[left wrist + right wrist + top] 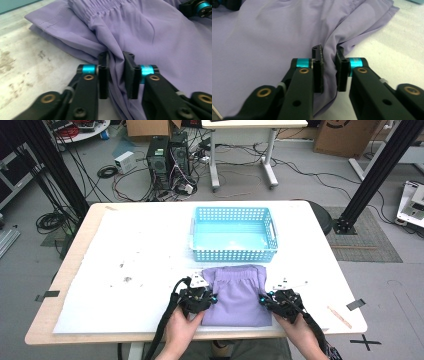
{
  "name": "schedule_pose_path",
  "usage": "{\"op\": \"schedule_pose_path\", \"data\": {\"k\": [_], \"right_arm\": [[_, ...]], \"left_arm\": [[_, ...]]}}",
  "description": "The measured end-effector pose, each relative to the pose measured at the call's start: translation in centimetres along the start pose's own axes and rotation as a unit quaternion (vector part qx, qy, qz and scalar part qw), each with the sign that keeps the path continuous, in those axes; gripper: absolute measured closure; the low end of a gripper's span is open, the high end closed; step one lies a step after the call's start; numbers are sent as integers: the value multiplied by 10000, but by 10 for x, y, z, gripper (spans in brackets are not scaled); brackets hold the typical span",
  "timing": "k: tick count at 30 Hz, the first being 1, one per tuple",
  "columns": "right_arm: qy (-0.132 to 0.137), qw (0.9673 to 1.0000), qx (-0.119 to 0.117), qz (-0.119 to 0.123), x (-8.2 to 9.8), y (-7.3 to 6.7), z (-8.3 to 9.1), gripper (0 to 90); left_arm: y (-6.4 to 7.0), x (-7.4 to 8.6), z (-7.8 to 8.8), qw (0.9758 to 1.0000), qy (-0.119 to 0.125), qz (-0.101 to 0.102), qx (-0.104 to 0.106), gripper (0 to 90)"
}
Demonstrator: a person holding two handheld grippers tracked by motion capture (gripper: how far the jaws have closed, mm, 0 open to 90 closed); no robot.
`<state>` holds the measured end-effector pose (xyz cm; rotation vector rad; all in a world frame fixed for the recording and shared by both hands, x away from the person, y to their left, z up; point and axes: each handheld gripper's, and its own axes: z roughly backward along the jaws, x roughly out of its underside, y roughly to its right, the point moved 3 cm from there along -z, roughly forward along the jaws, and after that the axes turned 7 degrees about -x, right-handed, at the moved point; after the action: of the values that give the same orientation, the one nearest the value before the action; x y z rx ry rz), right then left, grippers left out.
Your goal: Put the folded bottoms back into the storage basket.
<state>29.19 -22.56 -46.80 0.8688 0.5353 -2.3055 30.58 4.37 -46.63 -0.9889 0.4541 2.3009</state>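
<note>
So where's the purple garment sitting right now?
In the high view the folded purple garment lies at the table's near edge, just in front of the blue basket, pinched between the left gripper and right gripper.

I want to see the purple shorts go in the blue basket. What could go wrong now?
Each gripper pinches just a small fold at the edge of the folded purple shorts: the left gripper on one side, the right gripper on the other. The thin cloth might slip out when lifted. The fold could also fall open and sag. Then it might catch on the rim of the blue basket, which sits just beyond.
</note>
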Motion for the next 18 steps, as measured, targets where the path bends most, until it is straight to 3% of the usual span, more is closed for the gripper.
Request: {"op": "schedule_pose_path", "data": {"k": [7, 10, 12, 18], "right_arm": [[26, 9997, -245, -39, -2, 3, 1, 853], [108, 9998, -155, 116, -3, 1, 3, 858], [220, 9993, -77, 303, -5, -3, 6, 860], [387, 9986, -84, 344, -7, -6, 14, 860]], "left_arm": [[-1, -2, -1, 9998, -4, -77, 184, 841], [-1, -3, 1, 9997, 58, -109, 209, 847], [0, -6, 6, 9992, 225, -238, 230, 850], [1, -9, 13, 9982, 387, -319, 314, 856]]}}
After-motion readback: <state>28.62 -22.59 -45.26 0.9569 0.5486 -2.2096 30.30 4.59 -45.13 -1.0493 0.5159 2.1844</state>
